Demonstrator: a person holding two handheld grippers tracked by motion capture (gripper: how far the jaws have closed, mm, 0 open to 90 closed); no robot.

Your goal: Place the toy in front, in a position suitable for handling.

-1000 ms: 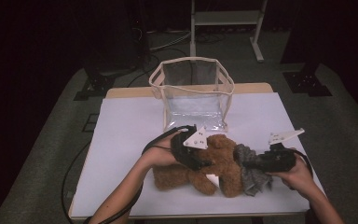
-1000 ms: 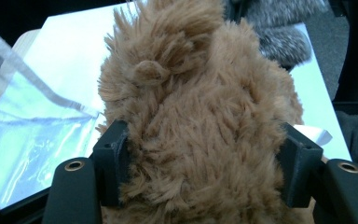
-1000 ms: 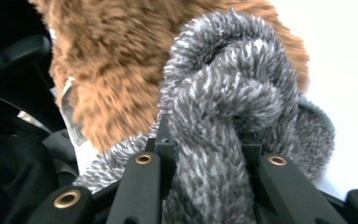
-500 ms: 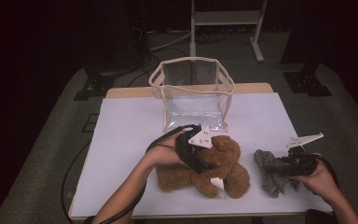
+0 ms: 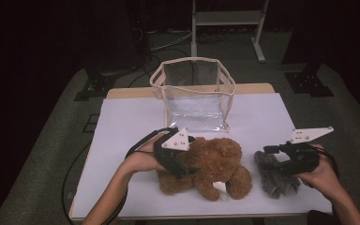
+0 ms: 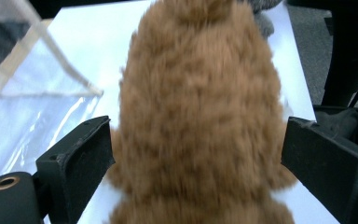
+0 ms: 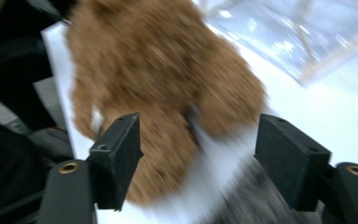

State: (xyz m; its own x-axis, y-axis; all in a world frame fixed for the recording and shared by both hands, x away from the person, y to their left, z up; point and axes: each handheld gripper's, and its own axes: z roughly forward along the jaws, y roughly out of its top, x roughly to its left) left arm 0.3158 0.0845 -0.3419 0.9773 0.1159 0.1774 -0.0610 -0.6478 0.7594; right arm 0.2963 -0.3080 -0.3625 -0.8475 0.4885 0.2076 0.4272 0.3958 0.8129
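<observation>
Lying near table (image 5: 122,117) front edge, teddy bear (image 5: 213,161), grey cloth (image 5: 276,180)

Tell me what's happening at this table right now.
A person works two handheld grippers over a white table. The left gripper straddles a brown teddy bear lying on its side; its jaws have just been opening and stand clear of the fur. The right gripper sits over a grey plush beside the bear, jaws also just opened. A clear bag stands open behind them.
</observation>
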